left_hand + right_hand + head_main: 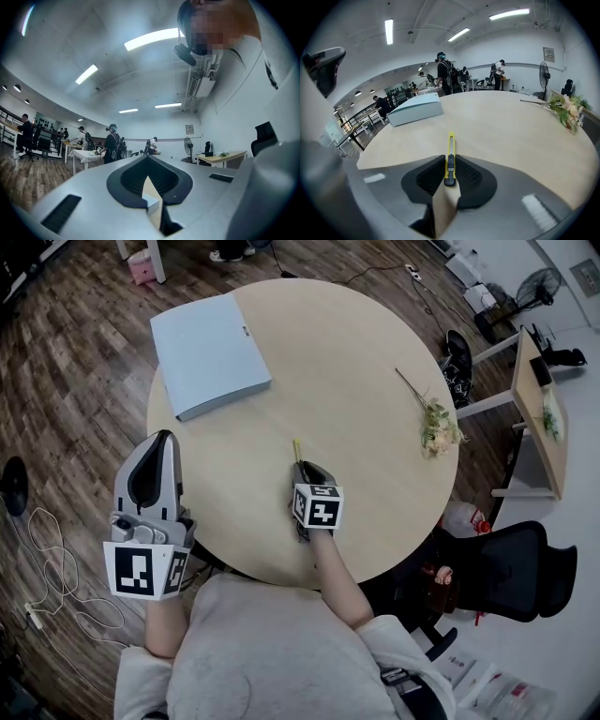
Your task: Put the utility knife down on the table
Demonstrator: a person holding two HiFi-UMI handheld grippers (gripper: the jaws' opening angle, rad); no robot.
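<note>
A yellow utility knife (450, 150) with a black slider is clamped between the jaws of my right gripper (450, 161), its tip pointing away over the round wooden table (497, 126). In the head view the right gripper (302, 468) is low over the table's near part and the knife's yellow tip (296, 448) sticks out ahead of it. I cannot tell whether the knife touches the tabletop. My left gripper (161, 439) is held off the table's left edge, shut and empty. In the left gripper view its jaws (149, 161) point up into the room.
A light blue folder (210, 354) lies at the table's far left. A dried flower sprig (433, 423) lies near the right edge. A black office chair (511, 568) and a second desk (536, 409) stand to the right. A white cable (56, 568) trails on the floor at left.
</note>
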